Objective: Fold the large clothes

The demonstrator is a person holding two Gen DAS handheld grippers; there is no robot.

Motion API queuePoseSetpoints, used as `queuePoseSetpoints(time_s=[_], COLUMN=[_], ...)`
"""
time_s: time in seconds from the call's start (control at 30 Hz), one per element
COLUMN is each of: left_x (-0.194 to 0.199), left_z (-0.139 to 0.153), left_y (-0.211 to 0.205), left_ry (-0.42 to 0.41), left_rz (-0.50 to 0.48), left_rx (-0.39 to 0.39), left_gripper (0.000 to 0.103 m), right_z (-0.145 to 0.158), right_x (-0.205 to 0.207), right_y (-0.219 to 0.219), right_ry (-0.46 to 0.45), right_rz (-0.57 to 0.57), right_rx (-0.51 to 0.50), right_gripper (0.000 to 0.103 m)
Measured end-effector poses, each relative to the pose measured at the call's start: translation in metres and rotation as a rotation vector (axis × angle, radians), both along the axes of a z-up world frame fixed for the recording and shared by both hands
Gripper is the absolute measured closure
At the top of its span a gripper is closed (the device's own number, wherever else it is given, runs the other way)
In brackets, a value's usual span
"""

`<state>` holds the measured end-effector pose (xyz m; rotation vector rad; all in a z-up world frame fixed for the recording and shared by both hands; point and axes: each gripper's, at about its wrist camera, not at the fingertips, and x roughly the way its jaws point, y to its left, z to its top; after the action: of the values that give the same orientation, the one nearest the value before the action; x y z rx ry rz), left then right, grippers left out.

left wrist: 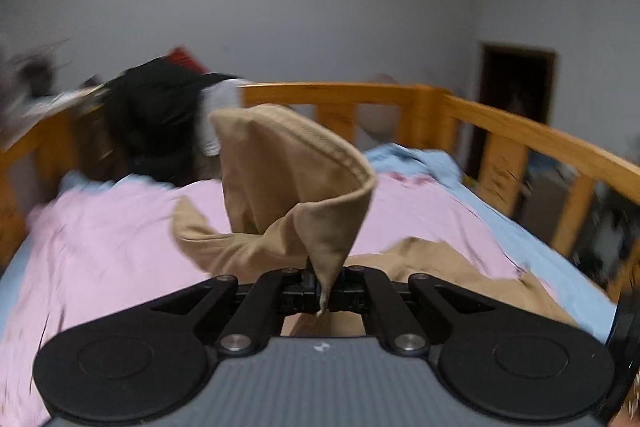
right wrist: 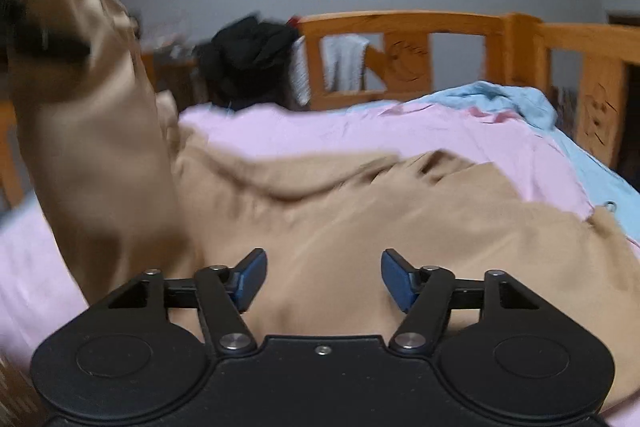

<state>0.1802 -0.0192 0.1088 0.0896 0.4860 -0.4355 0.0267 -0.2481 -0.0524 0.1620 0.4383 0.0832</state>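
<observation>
A tan garment (right wrist: 340, 211) lies spread over a pink sheet (right wrist: 360, 131) on a bed. My left gripper (left wrist: 322, 293) is shut on a hemmed edge of the tan garment (left wrist: 288, 171), which rises in a curled flap above the jaws. In the right wrist view that lifted part stands tall at the left, with the left gripper (right wrist: 44, 39) a dark blur on it. My right gripper (right wrist: 323, 281) hovers just over the flat part of the cloth. Its blue pads (right wrist: 252, 277) stand apart, with only the flat cloth showing beyond the gap.
A wooden bed rail (left wrist: 500, 125) runs round the far side and right of the bed. A black heap of clothes (left wrist: 156, 115) and a white cloth (right wrist: 344, 61) hang on the rail. A light blue sheet (right wrist: 508, 95) is bunched at the far right corner. A dark doorway (left wrist: 516, 83) lies behind.
</observation>
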Motion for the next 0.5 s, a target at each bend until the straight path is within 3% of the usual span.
queuePoseSetpoints(time_s=[0.17,0.23,0.27,0.4,0.5], left_x=[-0.001,-0.006,-0.008,-0.022,-0.029], left_z=[-0.003,-0.01,-0.014,-0.032,-0.044], left_y=[-0.06,-0.082,-0.09,-0.117,-0.131], left_ry=[0.019,0.032,0.034,0.045,0.032], left_rz=[-0.149,-0.207,-0.226,-0.285,-0.332], left_rx=[0.08,0.106,0.116,0.151,0.199], left_gripper=[0.103,0.103,0.103,0.103,0.103], right_z=[0.055,0.066,0.07,0.068,0.055], right_x=[-0.001,-0.003,-0.004,-0.007,-0.006], right_y=[-0.081,-0.114,-0.132,-0.177,-0.19], right_ry=[0.007,0.017,0.025,0.093,0.157], right_rz=[0.028,0.043,0.057,0.099,0.067], right_rx=[0.287,0.401,0.473,0.736,0.869], right_gripper=[0.034,0.009,0.006,0.001,0.001])
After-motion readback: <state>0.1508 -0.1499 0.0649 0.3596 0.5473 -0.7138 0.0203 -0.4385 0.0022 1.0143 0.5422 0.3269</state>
